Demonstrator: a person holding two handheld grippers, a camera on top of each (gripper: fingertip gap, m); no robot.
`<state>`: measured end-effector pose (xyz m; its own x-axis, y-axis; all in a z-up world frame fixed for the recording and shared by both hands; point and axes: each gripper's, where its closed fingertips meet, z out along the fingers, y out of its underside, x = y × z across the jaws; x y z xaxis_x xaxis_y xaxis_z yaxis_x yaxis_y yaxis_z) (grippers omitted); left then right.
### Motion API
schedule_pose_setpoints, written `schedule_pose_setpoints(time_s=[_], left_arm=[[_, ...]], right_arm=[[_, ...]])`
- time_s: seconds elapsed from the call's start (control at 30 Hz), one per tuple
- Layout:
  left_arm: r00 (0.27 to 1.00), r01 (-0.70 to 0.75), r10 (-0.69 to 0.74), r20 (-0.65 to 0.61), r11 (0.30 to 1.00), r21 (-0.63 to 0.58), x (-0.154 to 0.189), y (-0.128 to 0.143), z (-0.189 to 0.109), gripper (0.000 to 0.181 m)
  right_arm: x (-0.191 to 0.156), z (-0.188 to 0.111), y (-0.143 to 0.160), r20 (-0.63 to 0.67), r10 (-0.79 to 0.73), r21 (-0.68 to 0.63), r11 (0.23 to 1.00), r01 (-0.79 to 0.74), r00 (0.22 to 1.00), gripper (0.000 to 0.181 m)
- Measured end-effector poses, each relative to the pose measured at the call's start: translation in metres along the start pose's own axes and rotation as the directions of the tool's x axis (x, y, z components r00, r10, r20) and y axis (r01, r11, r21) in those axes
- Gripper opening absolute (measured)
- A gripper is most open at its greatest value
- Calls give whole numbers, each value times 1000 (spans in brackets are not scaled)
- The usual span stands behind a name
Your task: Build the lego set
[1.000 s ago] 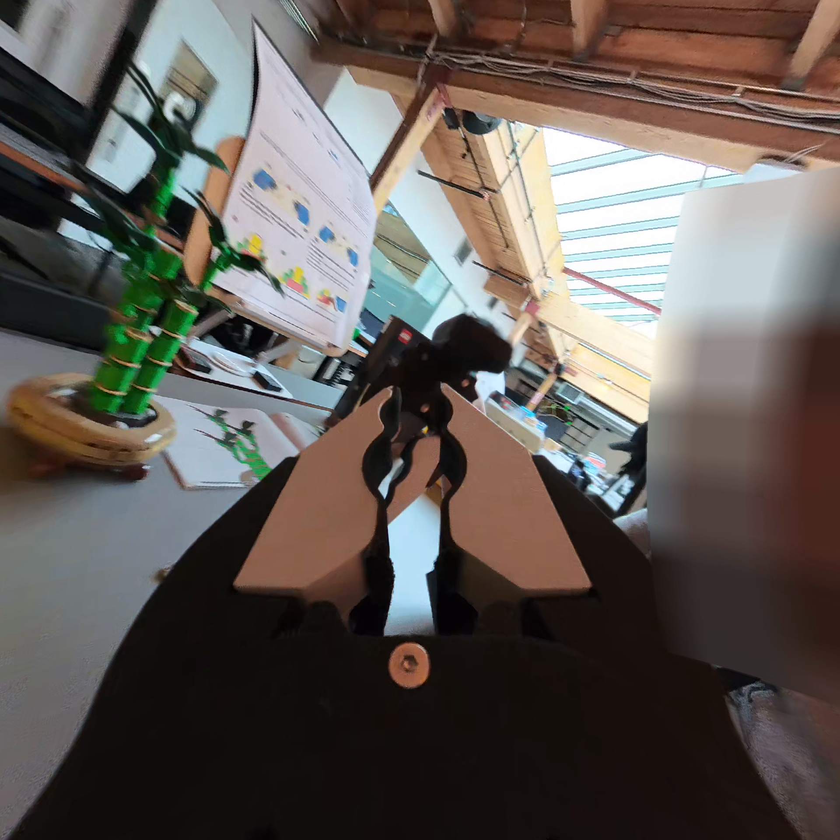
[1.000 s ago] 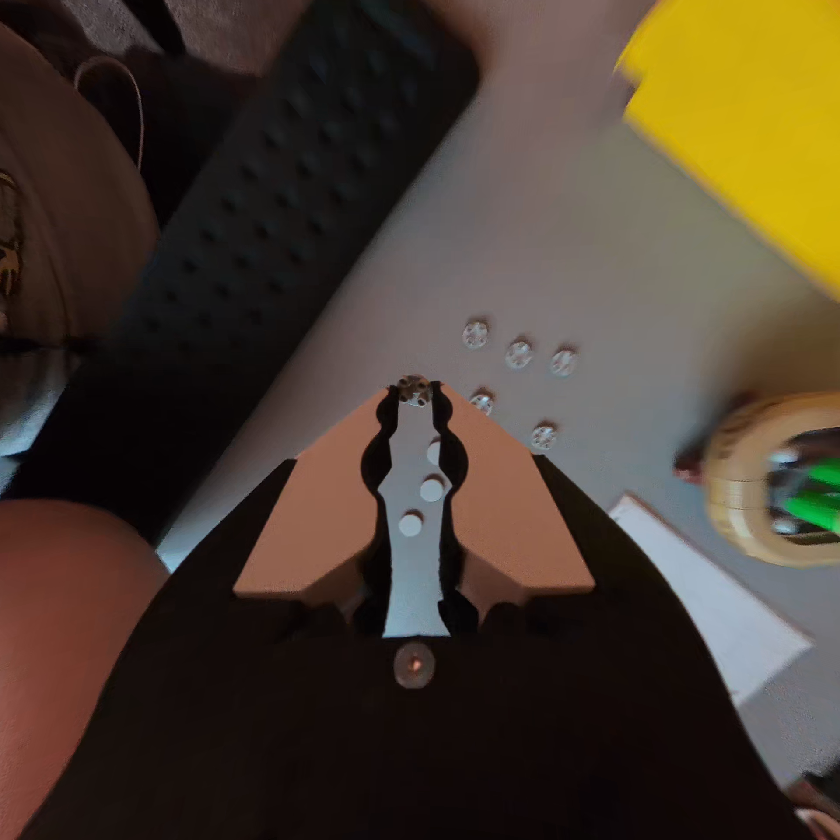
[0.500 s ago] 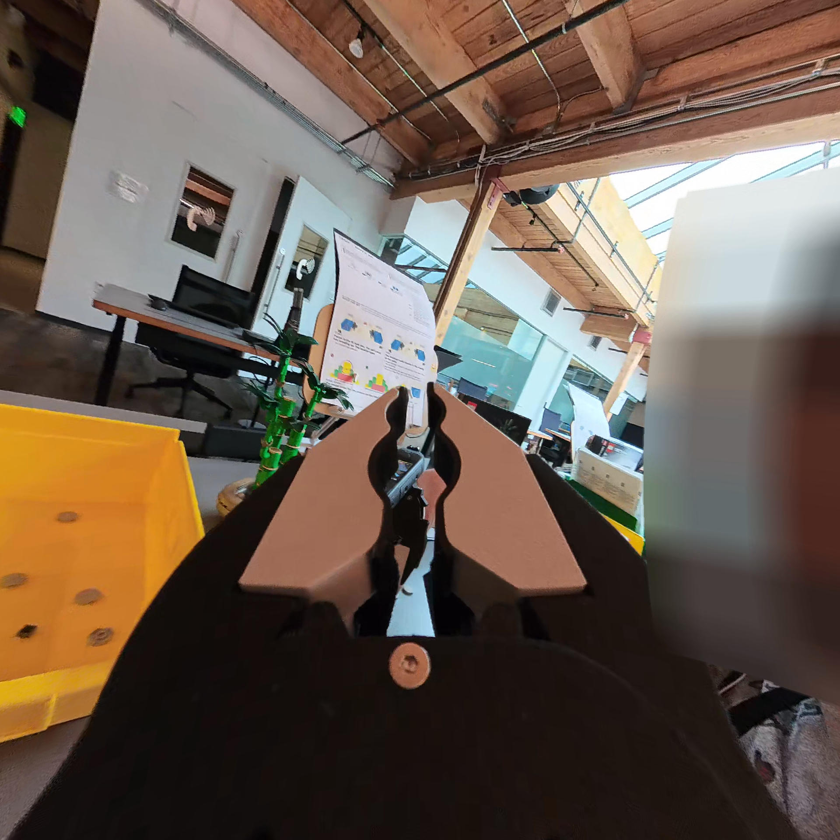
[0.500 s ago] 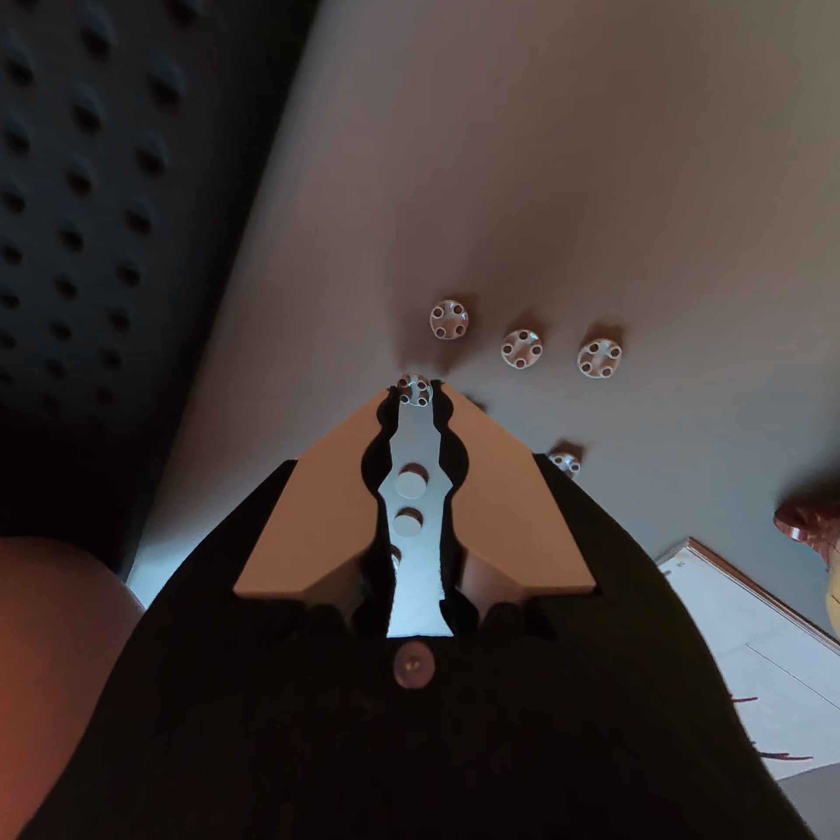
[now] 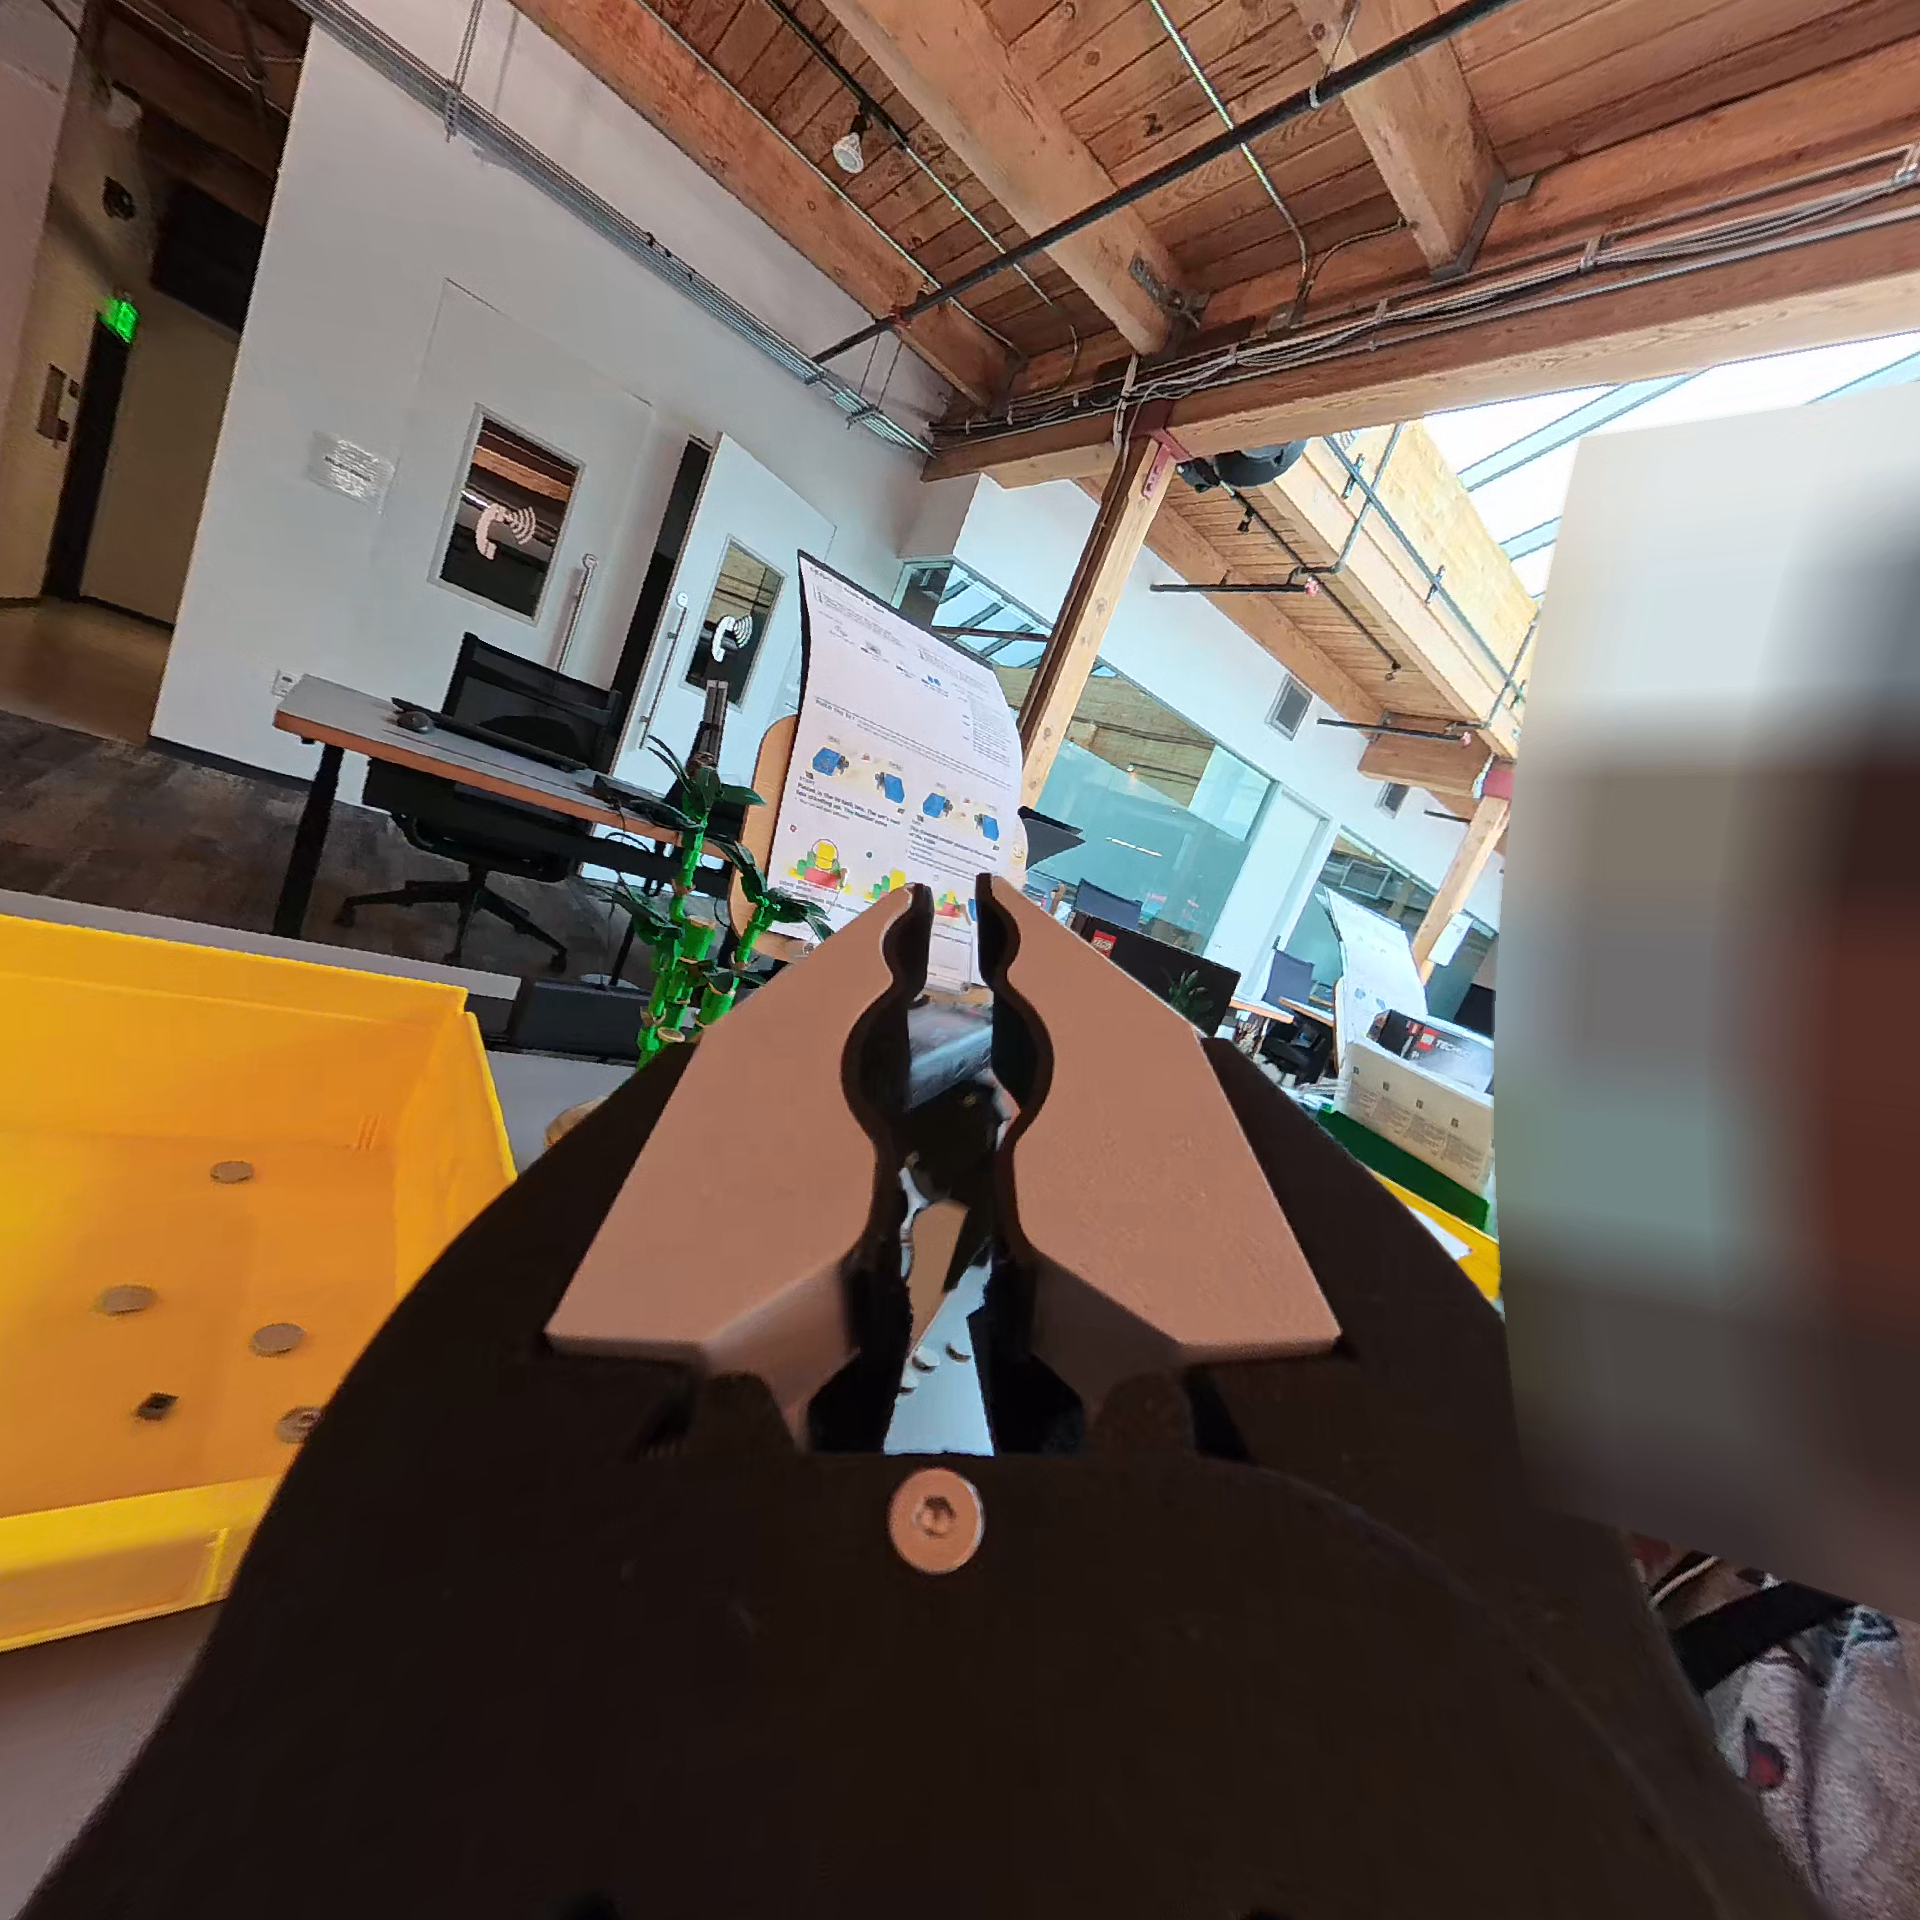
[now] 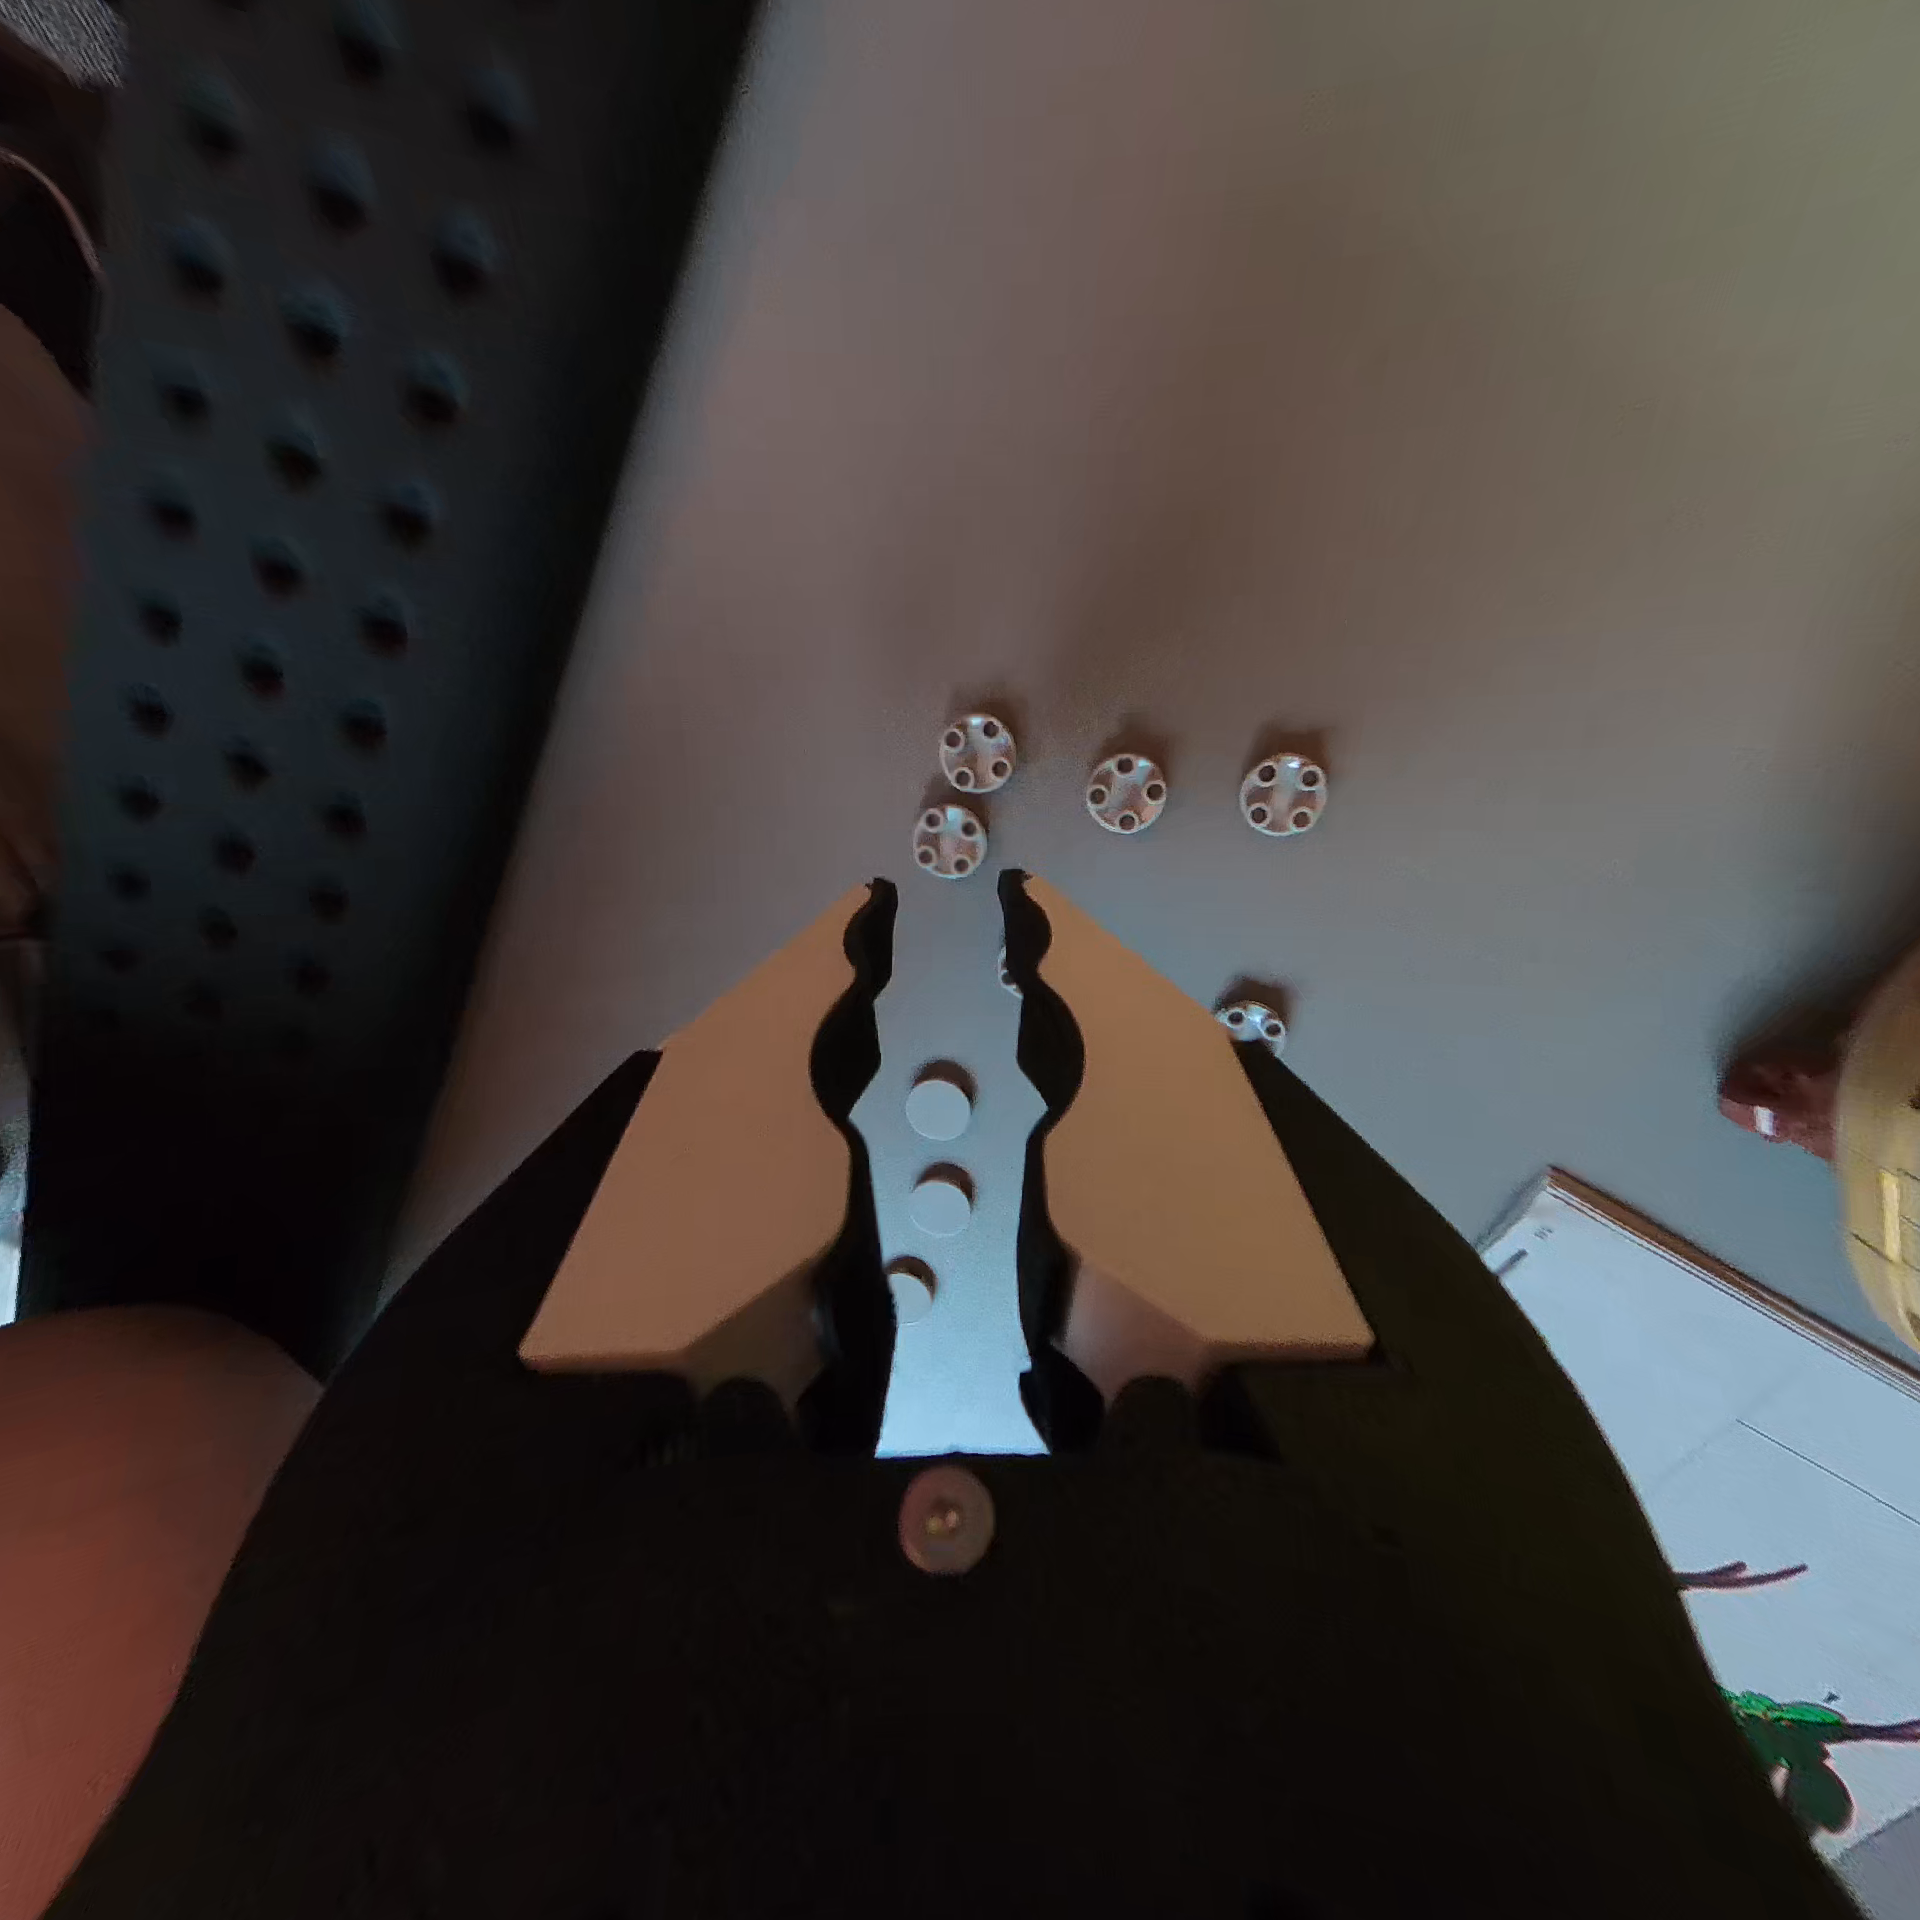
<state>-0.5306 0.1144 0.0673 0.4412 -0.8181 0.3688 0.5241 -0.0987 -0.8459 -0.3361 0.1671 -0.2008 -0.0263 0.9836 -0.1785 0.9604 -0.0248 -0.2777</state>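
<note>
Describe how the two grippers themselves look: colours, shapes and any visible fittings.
The left gripper and right gripper look alike: a wide black body, two tan wedge-shaped fingers with wavy black inner pads, and one silver screw at the base.

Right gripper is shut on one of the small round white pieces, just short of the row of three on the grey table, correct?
Not quite. In the right wrist view the right gripper is open and holds nothing; the nearest round white piece lies on the grey table just beyond its tips, short of the row of three.
</note>
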Motion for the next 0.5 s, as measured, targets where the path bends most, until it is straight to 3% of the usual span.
schedule_pose_setpoints(time_s=[0.1, 0.2, 0.33, 0.4, 0.5], left_arm=[[999, -28, 28, 19, 1000, -2, -2, -1, -1, 8], [995, -68, 70, 70, 997, -27, -12, 3, -1, 14], [964, -165, 186, 188, 979, -123, -34, 19, 5, 23], [934, -243, 280, 222, 953, -181, -43, 27, 9, 31], [841, -371, 437, 319, 895, -248, -67, 27, 15, 32]], right_arm=[[1, -35, -15, -53, 2, 167, 986, 7, 999, 20], [10, -88, -32, -221, -17, 380, 919, 102, 975, 20], [10, -171, -53, -460, 35, 613, 735, 289, 887, 32], [6, -209, -62, -524, 102, 693, 628, 353, 846, 56], [1, -254, -71, -589, 207, 756, 483, 442, 781, 78]])
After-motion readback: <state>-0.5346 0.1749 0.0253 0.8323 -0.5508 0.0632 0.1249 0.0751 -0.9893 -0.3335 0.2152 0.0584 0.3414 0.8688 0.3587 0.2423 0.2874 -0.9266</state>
